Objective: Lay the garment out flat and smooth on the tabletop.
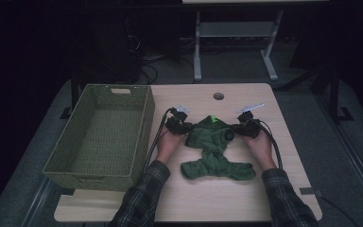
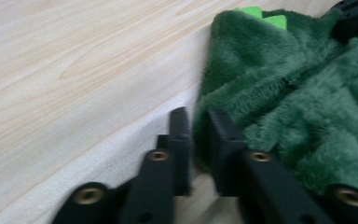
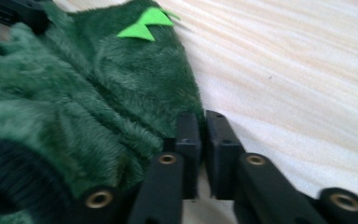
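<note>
High view, garment: I see a dark green fleece garment [image 1: 216, 150] lying on the worktop [image 1: 283, 189], spread toward 6 o'clock, with a bright green patch [image 1: 213, 119] at its 12 o'clock end.
High view, left hand-held gripper [image 1: 185, 128]: at 9 o'clock of the garment's upper part, right against its edge.
High view, right hand-held gripper [image 1: 233, 132]: at 3 o'clock of the same part, right against the fleece.
High view, basket: an olive woven basket [image 1: 144, 118] sits at 9 o'clock of the worktop, apart from the garment.
Left gripper view, jaws: I read the left hand-held gripper [image 2: 198, 122] as slightly apart, with the garment [image 2: 307, 107] edge in the narrow gap; the pads do not look pressed on it.
Left gripper view, surroundings: bare worktop [image 2: 74, 79] toward 10 o'clock; the green patch [image 2: 263, 17] at 1 o'clock.
Right gripper view, jaws: the right hand-held gripper [image 3: 203, 125] has its jaws nearly together, at the fleece edge; I cannot tell whether any cloth is nipped.
Right gripper view, garment: the fleece [image 3: 74, 102] lies from 9 to 11 o'clock, the green patch [image 3: 147, 23] at 11, the worktop [image 3: 298, 79] at 2 o'clock.
</note>
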The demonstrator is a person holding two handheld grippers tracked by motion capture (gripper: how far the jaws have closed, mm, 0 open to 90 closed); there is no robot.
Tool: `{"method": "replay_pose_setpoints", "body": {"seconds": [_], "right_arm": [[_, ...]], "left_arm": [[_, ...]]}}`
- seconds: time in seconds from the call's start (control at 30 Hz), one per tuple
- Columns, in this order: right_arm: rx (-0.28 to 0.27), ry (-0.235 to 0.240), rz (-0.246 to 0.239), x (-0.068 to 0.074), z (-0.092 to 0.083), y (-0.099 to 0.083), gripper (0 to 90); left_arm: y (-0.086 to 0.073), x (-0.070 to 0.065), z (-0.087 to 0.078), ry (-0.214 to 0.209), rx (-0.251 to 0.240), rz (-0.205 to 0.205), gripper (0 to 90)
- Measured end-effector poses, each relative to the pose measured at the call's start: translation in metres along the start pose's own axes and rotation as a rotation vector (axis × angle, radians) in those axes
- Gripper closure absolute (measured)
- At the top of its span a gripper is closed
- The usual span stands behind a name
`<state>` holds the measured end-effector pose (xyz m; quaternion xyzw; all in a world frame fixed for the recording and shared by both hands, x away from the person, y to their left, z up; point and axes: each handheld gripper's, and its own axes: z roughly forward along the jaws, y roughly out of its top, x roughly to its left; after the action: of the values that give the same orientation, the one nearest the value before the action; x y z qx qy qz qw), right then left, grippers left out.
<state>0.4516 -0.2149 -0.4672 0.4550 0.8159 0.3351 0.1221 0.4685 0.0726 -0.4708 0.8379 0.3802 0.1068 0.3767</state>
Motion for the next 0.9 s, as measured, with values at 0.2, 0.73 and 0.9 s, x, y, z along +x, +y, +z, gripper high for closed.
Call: {"method": "replay_pose_setpoints", "body": {"seconds": [0.2,0.73,0.9], "right_arm": [[-0.094,0.045,0.050,-0.004,-0.030,0.002,58.1],[-0.128,0.022,-0.031,0.026,-0.075,-0.023,44.5],[-0.123,0.036,-0.037,0.037,-0.081,-0.037,43.2]], "left_arm": [[0.006,-0.001,-0.023,-0.014,-0.021,-0.004,56.4],[-0.017,-0.049,-0.092,-0.050,-0.067,0.114,37.1],[-0.034,-0.064,-0.109,-0.066,-0.087,0.133,34.4]]}}
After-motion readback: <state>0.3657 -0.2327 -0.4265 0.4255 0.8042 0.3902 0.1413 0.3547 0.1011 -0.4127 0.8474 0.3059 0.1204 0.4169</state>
